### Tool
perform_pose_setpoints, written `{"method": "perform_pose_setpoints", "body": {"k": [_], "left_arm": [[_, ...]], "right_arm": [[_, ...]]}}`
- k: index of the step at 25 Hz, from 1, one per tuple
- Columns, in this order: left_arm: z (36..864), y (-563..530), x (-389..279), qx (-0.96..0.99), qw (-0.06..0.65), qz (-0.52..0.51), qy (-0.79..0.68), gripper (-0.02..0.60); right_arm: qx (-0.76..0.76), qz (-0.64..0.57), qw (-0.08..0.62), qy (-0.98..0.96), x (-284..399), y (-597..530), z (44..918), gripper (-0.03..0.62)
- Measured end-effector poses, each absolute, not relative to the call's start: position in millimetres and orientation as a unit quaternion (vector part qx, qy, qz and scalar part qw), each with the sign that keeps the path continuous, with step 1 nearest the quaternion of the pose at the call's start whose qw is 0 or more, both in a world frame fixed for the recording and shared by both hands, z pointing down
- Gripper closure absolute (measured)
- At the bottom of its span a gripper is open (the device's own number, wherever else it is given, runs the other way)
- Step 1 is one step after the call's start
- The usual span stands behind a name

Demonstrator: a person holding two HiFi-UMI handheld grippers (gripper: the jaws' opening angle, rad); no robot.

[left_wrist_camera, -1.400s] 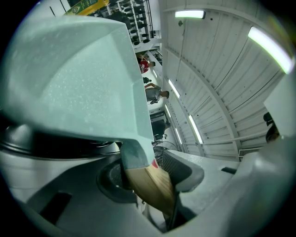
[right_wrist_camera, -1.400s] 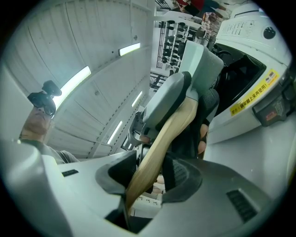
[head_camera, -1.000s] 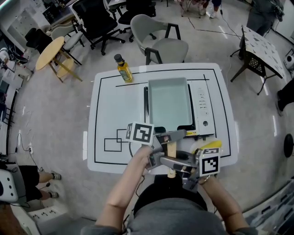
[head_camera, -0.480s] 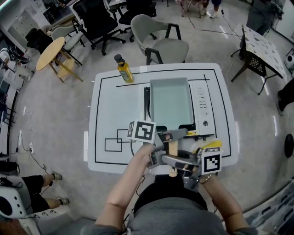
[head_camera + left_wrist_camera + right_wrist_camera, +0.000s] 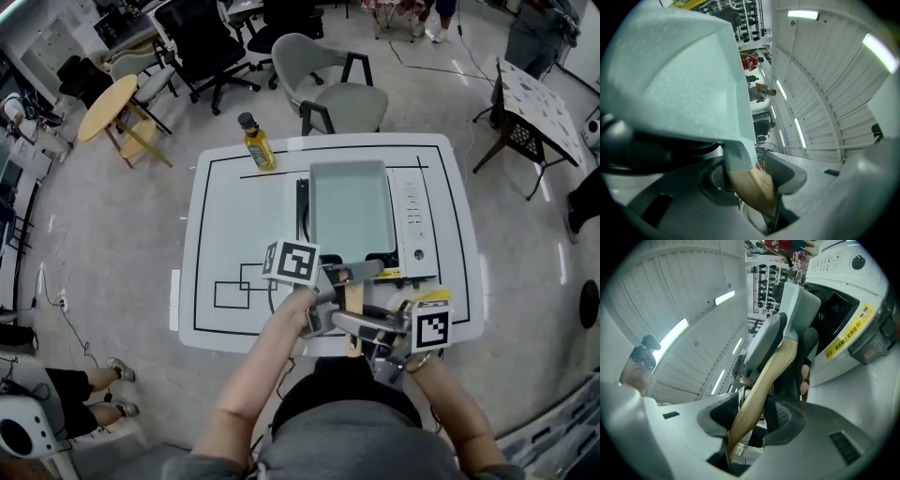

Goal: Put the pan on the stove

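A pale green rectangular pan (image 5: pixel 352 208) lies over the cooking surface of the white stove (image 5: pixel 413 217); I cannot tell whether it rests on it. Its wooden handle (image 5: pixel 353 302) points toward me. My left gripper (image 5: pixel 343 276) is shut on the handle close to the pan body, and my right gripper (image 5: pixel 367 330) is shut on it further back. In the left gripper view the pan (image 5: pixel 675 79) fills the upper left, and the handle (image 5: pixel 752 185) sits in my left gripper (image 5: pixel 750 180). In the right gripper view the handle (image 5: pixel 764 380) runs through my right gripper (image 5: pixel 752 416) toward the stove (image 5: pixel 843 333).
A yellow oil bottle (image 5: pixel 257 146) stands at the far left of the white table (image 5: pixel 234 225). A black-outlined rectangle (image 5: pixel 230 295) is marked at the table's near left. Chairs (image 5: pixel 342 89) and a round wooden table (image 5: pixel 108 108) stand beyond it.
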State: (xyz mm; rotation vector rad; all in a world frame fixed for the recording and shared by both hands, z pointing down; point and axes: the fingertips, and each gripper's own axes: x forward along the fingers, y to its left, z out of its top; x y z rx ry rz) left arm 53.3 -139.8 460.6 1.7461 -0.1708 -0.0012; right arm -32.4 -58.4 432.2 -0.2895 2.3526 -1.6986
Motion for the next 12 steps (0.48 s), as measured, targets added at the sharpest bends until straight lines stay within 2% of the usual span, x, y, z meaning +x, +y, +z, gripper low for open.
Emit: {"method": "perform_pose_setpoints", "body": {"k": [12], "left_arm": [[458.8, -139.7, 52.8, 0.76, 0.645, -0.004, -0.08, 0.413]], "right_arm": [[-0.091, -0.587, 0.12, 0.796, -30.1, -57.3, 428.7, 0.437]]}}
